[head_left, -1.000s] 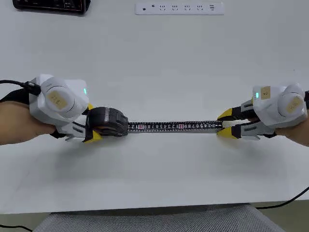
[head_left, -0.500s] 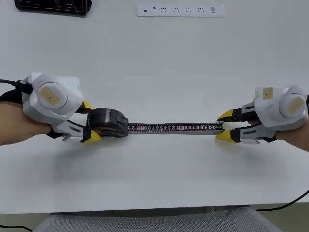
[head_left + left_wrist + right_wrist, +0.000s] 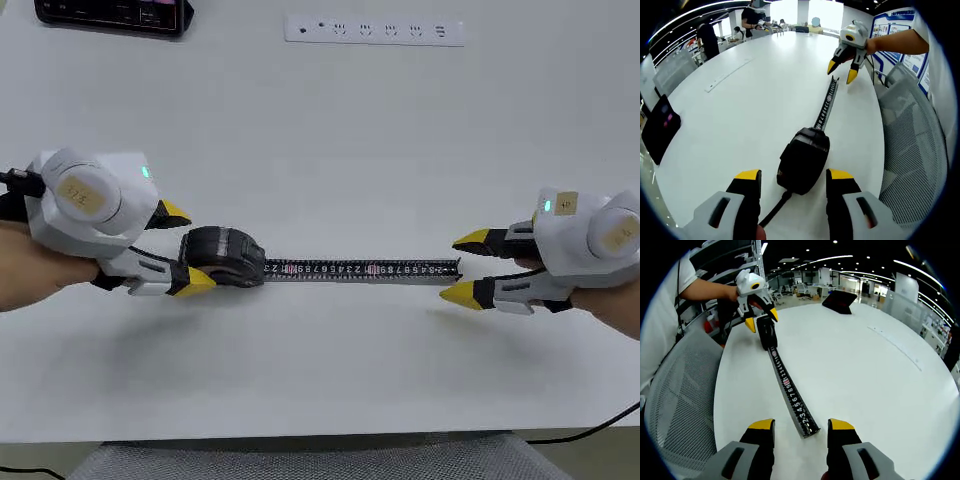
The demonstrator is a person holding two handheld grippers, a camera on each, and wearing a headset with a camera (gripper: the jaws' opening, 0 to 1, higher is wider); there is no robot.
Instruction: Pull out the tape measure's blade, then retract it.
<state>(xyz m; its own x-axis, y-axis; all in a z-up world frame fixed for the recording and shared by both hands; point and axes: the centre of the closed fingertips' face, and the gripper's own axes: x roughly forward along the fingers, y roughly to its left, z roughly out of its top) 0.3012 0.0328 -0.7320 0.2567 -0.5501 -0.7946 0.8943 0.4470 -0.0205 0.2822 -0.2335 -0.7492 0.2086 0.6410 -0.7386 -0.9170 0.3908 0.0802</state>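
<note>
Both grippers (image 3: 189,247) (image 3: 460,267) now with fingers (image 3: 195,282) apart.

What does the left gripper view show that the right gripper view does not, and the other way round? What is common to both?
Left gripper view: a close look from behind at the tape measure's case, which lies between the open jaws of the left gripper, with its black strap trailing toward the camera.
Right gripper view: a close look at the free end of the blade, with readable numbers, between the open jaws of the right gripper.
Both: the blade drawn out flat on the white table, and the opposite gripper at its far end.
</note>
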